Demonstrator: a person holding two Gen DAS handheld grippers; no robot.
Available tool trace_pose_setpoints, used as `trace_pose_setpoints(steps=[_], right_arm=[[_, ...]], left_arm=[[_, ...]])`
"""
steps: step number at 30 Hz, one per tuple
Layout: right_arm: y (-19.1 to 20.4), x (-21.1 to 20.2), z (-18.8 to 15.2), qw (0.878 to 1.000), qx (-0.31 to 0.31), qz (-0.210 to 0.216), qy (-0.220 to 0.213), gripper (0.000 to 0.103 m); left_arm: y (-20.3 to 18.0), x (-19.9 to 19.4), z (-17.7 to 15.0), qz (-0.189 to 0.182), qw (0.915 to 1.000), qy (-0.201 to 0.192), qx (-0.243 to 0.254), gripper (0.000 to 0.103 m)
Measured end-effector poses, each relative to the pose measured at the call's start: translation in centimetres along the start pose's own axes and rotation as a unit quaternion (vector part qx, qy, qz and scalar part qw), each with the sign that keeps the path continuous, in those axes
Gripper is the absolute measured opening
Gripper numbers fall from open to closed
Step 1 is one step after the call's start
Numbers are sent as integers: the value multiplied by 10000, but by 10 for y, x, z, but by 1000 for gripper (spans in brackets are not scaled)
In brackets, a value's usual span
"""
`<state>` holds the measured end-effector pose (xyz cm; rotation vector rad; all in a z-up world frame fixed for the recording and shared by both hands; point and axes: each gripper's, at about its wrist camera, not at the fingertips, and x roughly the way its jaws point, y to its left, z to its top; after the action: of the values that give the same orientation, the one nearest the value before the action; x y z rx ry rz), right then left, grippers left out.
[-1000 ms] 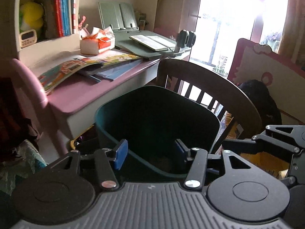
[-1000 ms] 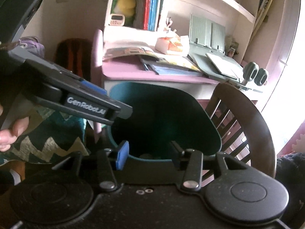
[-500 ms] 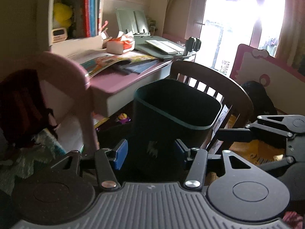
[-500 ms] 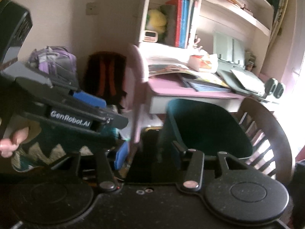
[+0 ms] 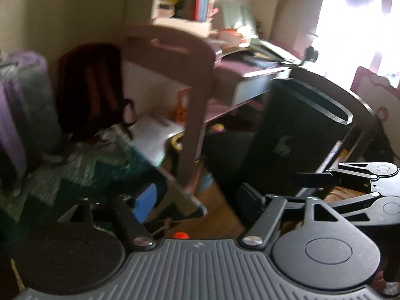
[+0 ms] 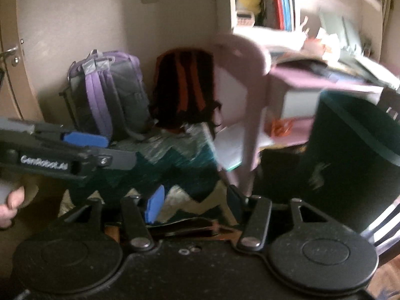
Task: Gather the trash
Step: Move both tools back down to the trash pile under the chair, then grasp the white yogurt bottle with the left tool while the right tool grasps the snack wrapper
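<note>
Both grippers' fingers have just been spreading and stand wide apart with nothing between them: the left gripper (image 5: pixel 197 200) and the right gripper (image 6: pixel 193 201), each with flat blue foam pads on black hinged metal links. The task's dark green plastic trash bin (image 5: pixel 297 135), smooth and round-cornered, stands on the floor to their right, beside the pink surface (image 5: pixel 250 67). Left of the bin lies a zigzag-patterned cloth (image 6: pixel 175 160); the frames are blurred.

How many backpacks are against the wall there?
2. A purple and grey backpack stands on the left near the door, and a dark backpack with orange straps stands right of it, beside the pink desk. Others may be hidden.
</note>
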<state>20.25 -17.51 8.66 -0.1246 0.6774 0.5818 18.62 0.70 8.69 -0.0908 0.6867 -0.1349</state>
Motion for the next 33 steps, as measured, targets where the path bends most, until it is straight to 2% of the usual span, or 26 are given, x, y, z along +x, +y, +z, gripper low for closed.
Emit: trace_pose_setpoints(steps=[4,9,13,18,24,29,33], right_arm=[[7,39,-15,9985,351,420,92,56],[13,89,-40,9943,749,719,239,58],[11,149,-64,9877,1065,731,880,58],[13,218,-95,9830,889,516,1521,58],[4,297,-136,9707,1014,421,2138,58],[-9,362,-167,9559,972,512,2723,57],[-18,408,-189,9458,624,564,3138,56]], left_arm=[[36,16,-27,157,9996,66,-236,84],[68,49,-64,253,9988,190,-368,95],[91,91,-98,370,9972,559,-340,95],[122,145,-142,390,9919,1115,-468,95],[152,214,-194,520,9820,1808,-190,95],[169,269,-237,353,9702,2393,111,95],[172,305,-269,257,9595,2745,587,95]])
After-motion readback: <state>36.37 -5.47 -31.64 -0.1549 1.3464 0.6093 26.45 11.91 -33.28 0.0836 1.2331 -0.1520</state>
